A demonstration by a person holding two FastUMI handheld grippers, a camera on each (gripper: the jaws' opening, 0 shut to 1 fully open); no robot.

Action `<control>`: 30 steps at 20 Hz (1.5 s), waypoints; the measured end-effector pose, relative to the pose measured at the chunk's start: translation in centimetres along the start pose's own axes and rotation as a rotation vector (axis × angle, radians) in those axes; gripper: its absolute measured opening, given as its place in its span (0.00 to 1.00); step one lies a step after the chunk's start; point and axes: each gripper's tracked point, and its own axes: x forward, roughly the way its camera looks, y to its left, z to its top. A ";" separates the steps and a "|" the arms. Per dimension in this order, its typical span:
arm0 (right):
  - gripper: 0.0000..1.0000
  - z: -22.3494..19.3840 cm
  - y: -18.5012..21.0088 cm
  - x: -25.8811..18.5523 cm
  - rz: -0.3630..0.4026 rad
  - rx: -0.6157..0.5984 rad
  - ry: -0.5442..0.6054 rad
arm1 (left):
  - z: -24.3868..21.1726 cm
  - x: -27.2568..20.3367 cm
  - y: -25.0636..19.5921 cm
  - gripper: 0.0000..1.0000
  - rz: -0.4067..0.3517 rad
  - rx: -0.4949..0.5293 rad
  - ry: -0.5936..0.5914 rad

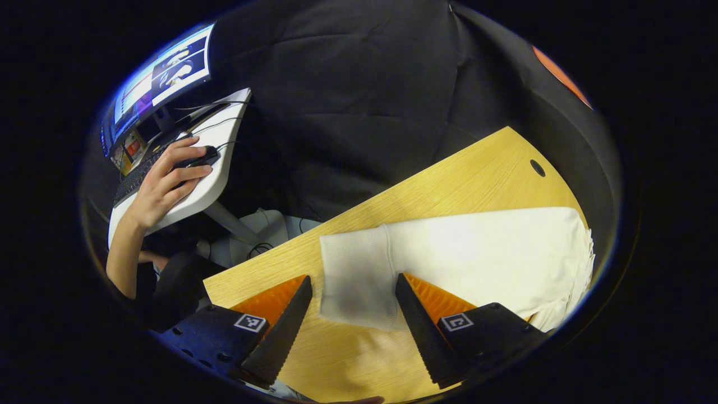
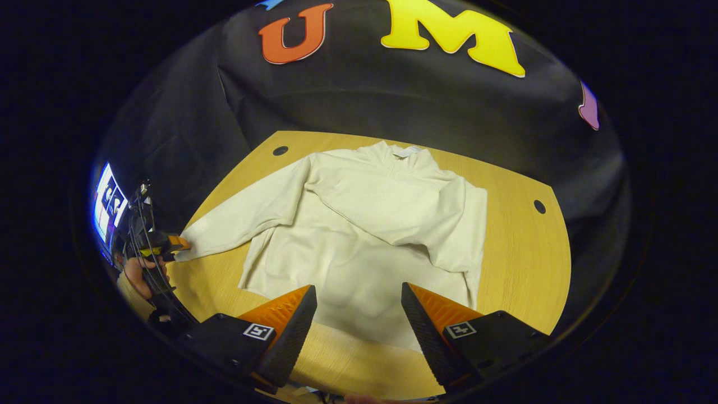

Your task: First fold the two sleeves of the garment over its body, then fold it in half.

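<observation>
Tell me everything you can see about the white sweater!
The sweater is cream-white, soft-looking knit, lying flat on the wooden table with its collar toward the far edge. One sleeve is already folded across the body. The other sleeve stretches out sideways, and its ribbed cuff lies between the open fingers of the left gripper. The right gripper hovers open over the hem.

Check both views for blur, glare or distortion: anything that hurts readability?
Left gripper view: sleeve cuff soft and blurred, sweater bright and washed out, monitor glaring. Right gripper view: sweater sharp and evenly lit; fisheye bends the table edges.
</observation>
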 end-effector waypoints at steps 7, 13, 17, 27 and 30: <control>0.94 -2.2 0.3 0.0 0.030 0.007 0.015 | 0.2 0.2 0.1 0.80 -0.002 -0.047 0.052; 0.94 -2.8 0.1 -0.6 0.059 0.004 -0.010 | 0.2 0.1 -1.1 0.46 -0.051 -0.038 0.061; 0.94 -3.4 -1.2 -1.6 0.061 0.012 -0.023 | 0.4 0.1 -1.3 0.13 -0.067 -0.055 0.075; 0.94 -5.0 -3.8 -1.7 0.067 0.021 -0.033 | 5.9 -6.5 -4.2 0.05 -0.128 0.094 -0.062; 0.94 -5.1 -4.6 -1.6 0.080 0.066 -0.032 | 8.3 -9.7 -8.4 0.05 -0.208 0.146 -0.127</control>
